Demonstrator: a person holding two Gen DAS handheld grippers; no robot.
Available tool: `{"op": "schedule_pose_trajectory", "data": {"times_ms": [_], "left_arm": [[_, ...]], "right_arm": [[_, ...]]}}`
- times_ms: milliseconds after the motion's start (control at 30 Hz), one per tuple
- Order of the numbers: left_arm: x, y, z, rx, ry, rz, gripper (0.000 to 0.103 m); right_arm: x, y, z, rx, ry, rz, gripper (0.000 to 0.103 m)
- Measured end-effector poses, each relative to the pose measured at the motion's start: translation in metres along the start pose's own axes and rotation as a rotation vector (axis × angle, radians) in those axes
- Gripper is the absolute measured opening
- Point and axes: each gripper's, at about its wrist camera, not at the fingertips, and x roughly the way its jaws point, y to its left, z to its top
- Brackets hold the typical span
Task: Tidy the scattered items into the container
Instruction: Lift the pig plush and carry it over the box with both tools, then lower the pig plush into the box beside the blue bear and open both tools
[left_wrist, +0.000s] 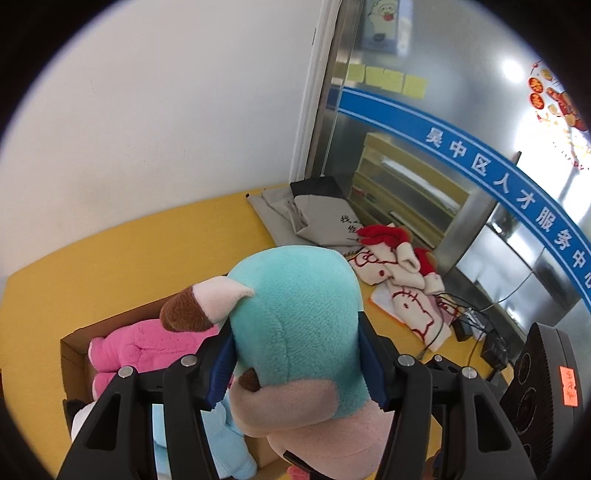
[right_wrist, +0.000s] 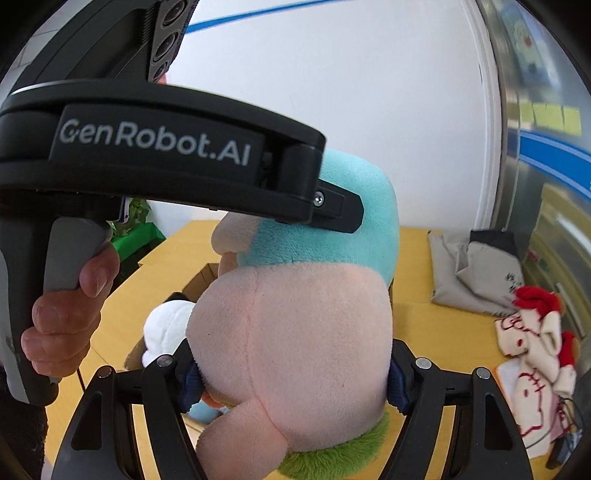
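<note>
Aloft above the open brown cardboard box (left_wrist: 74, 350), the big teal-and-pink plush toy (left_wrist: 295, 314) is clamped between both grippers: the left gripper (left_wrist: 295, 365) squeezes its teal top, the right gripper (right_wrist: 291, 384) its pink body. Inside the box lie a pink plush (left_wrist: 140, 347) and a pale blue one (left_wrist: 229, 443), on the yellow tabletop (left_wrist: 110, 258).
</note>
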Motion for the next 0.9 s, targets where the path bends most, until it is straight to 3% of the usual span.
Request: {"op": "schedule_pose_trajectory", "data": {"times_ms": [333, 733, 900], "left_arm": [[0.111, 0.046, -0.053, -0.086, 0.197, 0.018, 0.058], [0.137, 0.048, -0.099, -0.113, 0.25, -0.017, 0.06], [0.142, 0.052, -0.11, -0.131, 0.232, -0.006, 0.071]], "right_arm": [[0.102, -0.027, -0.073, 0.103, 0.14, 0.071, 0.08], [0.119, -0.03, -0.129, 0.106, 0.227, 0.036, 0.082], [0.131, -0.039, -0.133, 0.1, 0.267, 0.016, 0.084]]}}
